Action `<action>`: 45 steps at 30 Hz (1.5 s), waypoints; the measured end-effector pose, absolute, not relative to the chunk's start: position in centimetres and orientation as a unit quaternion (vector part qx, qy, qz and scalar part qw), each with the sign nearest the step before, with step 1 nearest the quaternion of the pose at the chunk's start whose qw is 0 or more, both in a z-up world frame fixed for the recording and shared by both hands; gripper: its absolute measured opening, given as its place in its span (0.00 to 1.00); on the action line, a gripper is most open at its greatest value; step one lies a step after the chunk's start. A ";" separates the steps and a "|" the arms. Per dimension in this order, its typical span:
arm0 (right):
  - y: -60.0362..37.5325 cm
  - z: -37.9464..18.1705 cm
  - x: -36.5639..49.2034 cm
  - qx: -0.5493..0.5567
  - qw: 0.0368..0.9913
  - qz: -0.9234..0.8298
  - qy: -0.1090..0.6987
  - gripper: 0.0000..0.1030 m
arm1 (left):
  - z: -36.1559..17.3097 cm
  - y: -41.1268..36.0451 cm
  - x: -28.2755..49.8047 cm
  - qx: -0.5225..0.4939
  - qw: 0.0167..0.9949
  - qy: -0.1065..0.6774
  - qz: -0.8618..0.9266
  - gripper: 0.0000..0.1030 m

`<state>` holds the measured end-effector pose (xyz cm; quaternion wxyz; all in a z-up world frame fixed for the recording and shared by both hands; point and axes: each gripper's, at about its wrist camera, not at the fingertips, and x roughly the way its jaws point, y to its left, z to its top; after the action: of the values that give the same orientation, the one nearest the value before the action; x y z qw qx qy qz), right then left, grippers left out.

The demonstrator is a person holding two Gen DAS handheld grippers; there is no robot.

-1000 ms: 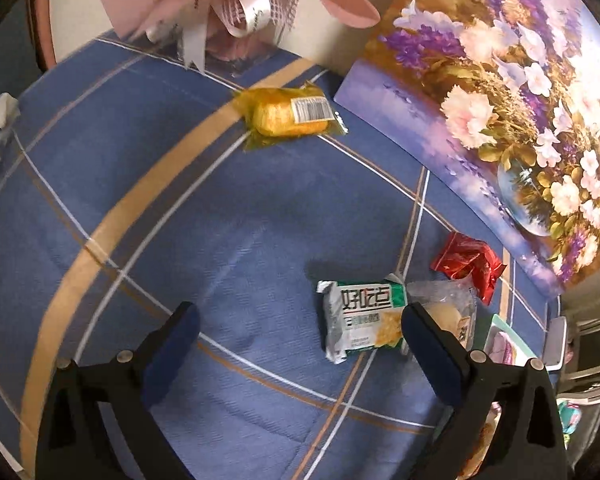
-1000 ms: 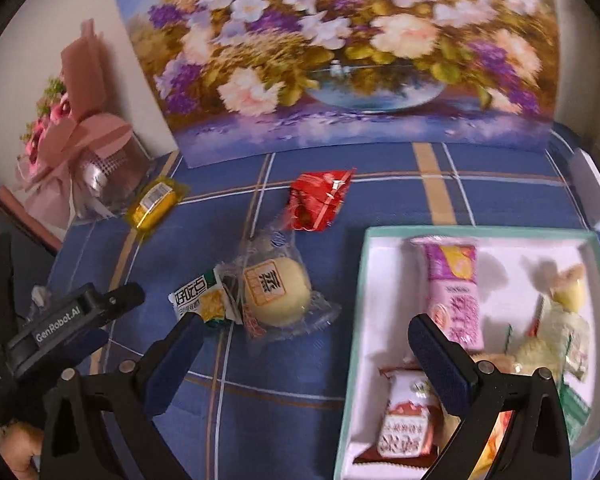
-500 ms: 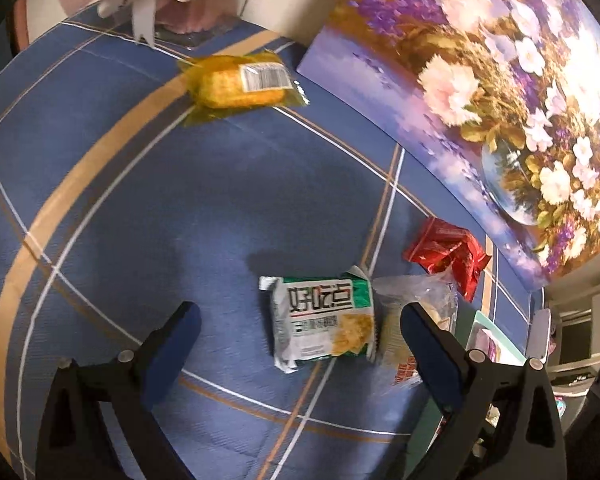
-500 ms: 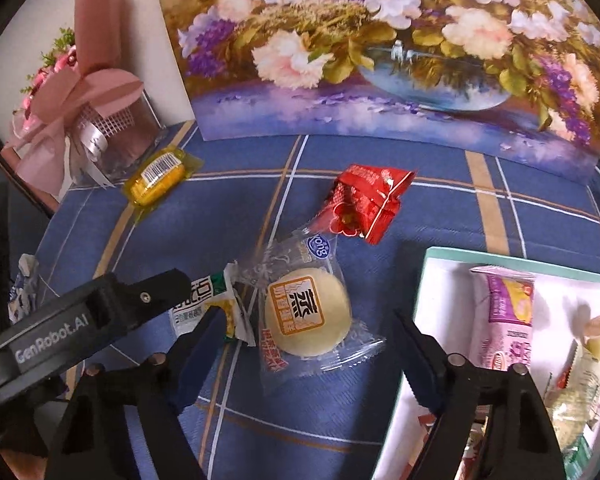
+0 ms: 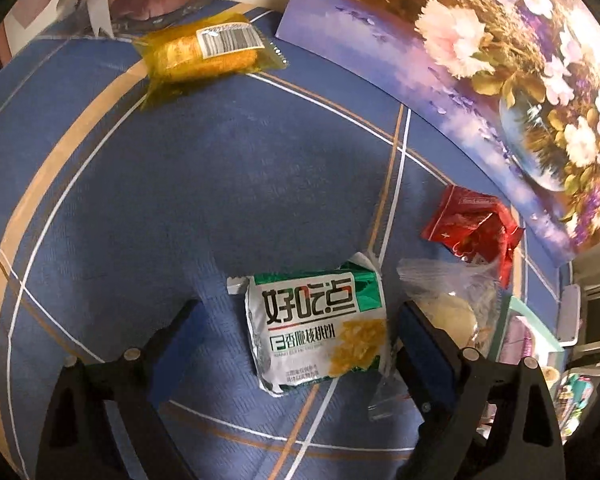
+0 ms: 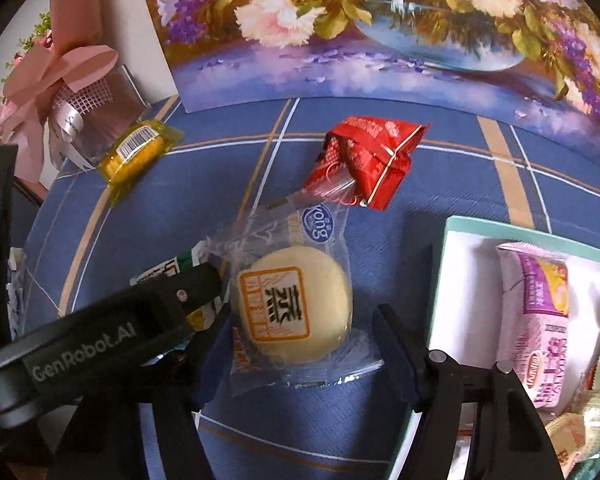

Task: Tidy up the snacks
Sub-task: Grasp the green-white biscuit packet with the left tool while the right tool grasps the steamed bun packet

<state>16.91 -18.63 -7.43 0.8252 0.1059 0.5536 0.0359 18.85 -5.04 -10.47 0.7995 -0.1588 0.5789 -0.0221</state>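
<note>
The blue plaid bench [image 5: 148,208] lies bare toward its left edge; a flower painting [image 6: 380,28] closes off the back. At the right a white box [image 6: 456,264] holds a pink packet [image 6: 540,320] and other snacks. The left gripper [image 5: 296,332], fingers wide and closing slightly, straddles the green-and-white biscuit packet [image 5: 316,332] without touching. The right gripper [image 6: 300,332] is closing around the clear-wrapped round bun [image 6: 296,304], its pads just short of the bun. A red packet [image 6: 364,164] and a yellow packet [image 6: 136,152] lie farther back.
</note>
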 end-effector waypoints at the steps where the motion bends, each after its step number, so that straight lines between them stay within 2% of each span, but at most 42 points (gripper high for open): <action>1: -18.5 -7.5 16.9 0.100 0.826 0.035 0.553 0.70 | -10.5 -5.3 18.9 -0.150 0.802 0.578 -0.020 0.93; 4: -18.2 -7.5 16.9 0.090 0.828 0.033 0.553 0.70 | -10.5 -5.5 18.8 -0.136 0.804 0.579 -0.013 0.88; 6: -18.3 -7.5 16.9 0.092 0.828 0.031 0.552 0.69 | -10.3 -5.3 18.8 -0.132 0.808 0.575 -0.013 0.70; 9: -18.3 -7.5 16.8 0.101 0.827 0.033 0.552 0.61 | -10.3 -4.7 18.8 -0.144 0.806 0.574 -0.014 0.65; 14: -18.7 -7.1 16.6 0.105 0.830 0.027 0.547 0.58 | -10.1 -3.6 18.7 -0.167 0.804 0.570 -0.017 0.59; 33: -20.9 2.0 12.5 0.146 0.854 0.001 0.499 0.57 | -1.7 -2.2 15.0 -0.188 0.837 0.512 -0.048 0.58; 45: -23.9 3.8 8.5 0.191 0.850 -0.027 0.490 0.57 | 1.8 -4.1 12.3 -0.170 0.854 0.486 -0.078 0.58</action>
<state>8.46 -23.87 3.77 0.8504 0.1910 0.4895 -0.0269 12.35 -4.05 1.80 0.8535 -0.1703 0.4863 -0.0777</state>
